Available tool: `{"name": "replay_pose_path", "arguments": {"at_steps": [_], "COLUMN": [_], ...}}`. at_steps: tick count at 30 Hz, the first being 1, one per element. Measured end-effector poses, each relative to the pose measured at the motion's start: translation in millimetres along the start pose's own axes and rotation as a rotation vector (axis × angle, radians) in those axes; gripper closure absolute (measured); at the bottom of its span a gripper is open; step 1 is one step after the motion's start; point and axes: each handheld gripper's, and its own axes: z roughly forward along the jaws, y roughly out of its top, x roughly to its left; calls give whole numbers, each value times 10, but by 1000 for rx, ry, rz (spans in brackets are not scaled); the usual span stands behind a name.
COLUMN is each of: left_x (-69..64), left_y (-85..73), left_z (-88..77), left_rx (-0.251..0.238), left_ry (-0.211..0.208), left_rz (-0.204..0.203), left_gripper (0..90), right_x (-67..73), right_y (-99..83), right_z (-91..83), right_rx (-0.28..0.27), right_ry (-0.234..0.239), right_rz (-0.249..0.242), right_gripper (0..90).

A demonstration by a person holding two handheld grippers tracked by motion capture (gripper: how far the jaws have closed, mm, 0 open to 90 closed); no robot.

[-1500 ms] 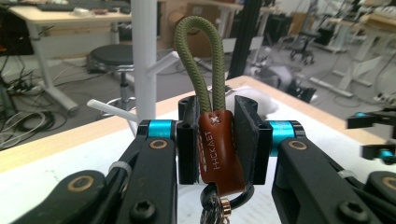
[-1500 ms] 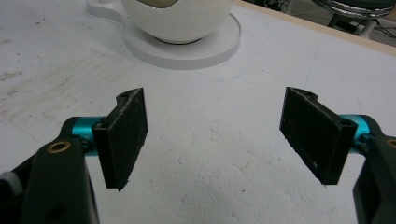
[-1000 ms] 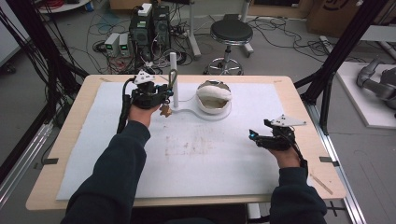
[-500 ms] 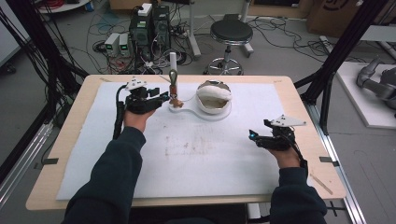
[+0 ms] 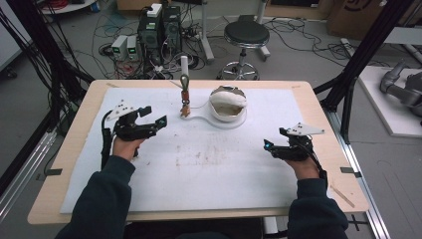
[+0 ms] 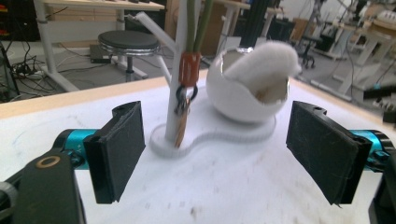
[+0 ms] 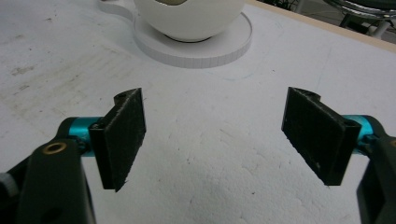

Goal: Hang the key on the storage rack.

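- Left gripper (image 5: pixel 152 118): jaws apart, empty, drawn back from the keys (image 5: pixel 185 105) now hanging on the stand (image 5: pixel 184 67); hanging looks done.
- Right gripper (image 5: pixel 272 147): jaws apart, unmoved.

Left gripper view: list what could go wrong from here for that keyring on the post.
1. The keyring hangs on a thin white post; the open left gripper could knock the post if it closes in off-line.
2. The egg-shaped white holder shares the post's base, so a hard pull on the keys might drag or tip both.
3. The key's blade hangs beside the post, leaving little room for a jaw.
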Motion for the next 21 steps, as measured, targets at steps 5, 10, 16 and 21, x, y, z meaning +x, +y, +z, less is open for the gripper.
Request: {"name": "replay_pose_path", "arguments": {"at_steps": [5, 10, 16, 21], "left_x": [-10, -21, 12, 27], "left_y": [-146, -273, -331, -405], "left_z": [-191, -288, -347, -380], "left_rx": [-10, 17, 7, 14], "left_ry": [25, 51, 66, 74], "left_rz": [34, 45, 30, 16], "left_gripper": [196, 196, 196, 196], "right_x": [-5, -13, -17, -12], "right_y": [-2, -3, -7, -9], "right_z": [15, 30, 33, 23], "right_rx": [-1, 4, 6, 5], "right_ry": [6, 9, 10, 7], "right_rz": [-7, -3, 1, -5], "right_gripper": [215, 215, 215, 214]}}
